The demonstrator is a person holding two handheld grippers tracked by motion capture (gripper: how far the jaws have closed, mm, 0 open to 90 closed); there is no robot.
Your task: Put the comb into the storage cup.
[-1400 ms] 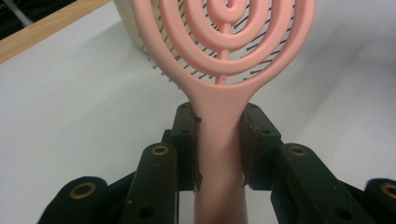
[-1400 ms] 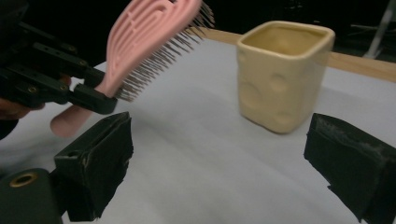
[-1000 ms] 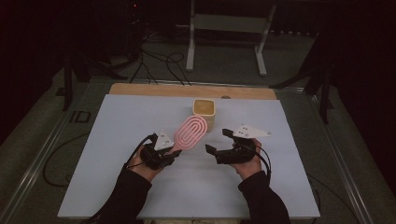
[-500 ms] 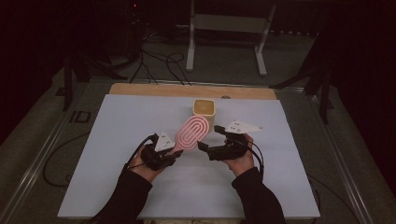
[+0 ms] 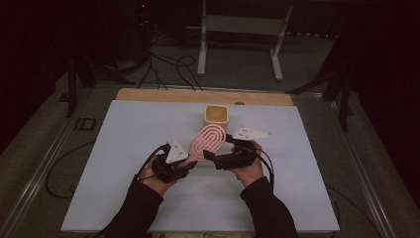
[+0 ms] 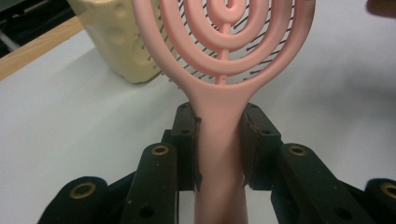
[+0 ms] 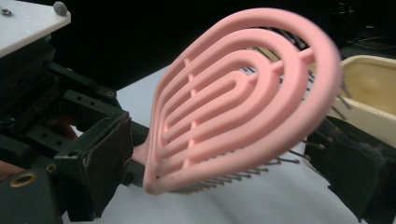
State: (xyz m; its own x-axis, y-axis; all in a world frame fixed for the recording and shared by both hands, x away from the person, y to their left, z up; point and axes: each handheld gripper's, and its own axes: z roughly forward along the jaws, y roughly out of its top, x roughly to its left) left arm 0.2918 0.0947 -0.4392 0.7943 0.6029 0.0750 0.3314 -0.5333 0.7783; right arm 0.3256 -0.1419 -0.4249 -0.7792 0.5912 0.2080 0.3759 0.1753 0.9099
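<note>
A pink hairbrush [image 5: 208, 141] with a vented, ringed head is held up over the white table, bristles facing down. My left gripper [image 5: 189, 164] is shut on its handle [image 6: 219, 140], one black jaw pressed to each side. My right gripper [image 5: 212, 157] is open, its two jaws standing to either side of the brush head [image 7: 233, 102] near the handle end. Its pads [image 7: 105, 158] are still apart from the plastic. The left gripper's body [image 7: 70, 107] sits just behind the brush in the right gripper view.
A small cream-yellow cup [image 5: 216, 114] stands just beyond the brush head, close to its tip [image 7: 373, 88]. The white table sheet [image 5: 124, 148] spreads wide on both sides. A wooden strip [image 5: 163, 95] runs along the far edge.
My right gripper has moved left, from beside the brush to straddling its head. The left gripper and the brush have barely shifted.
</note>
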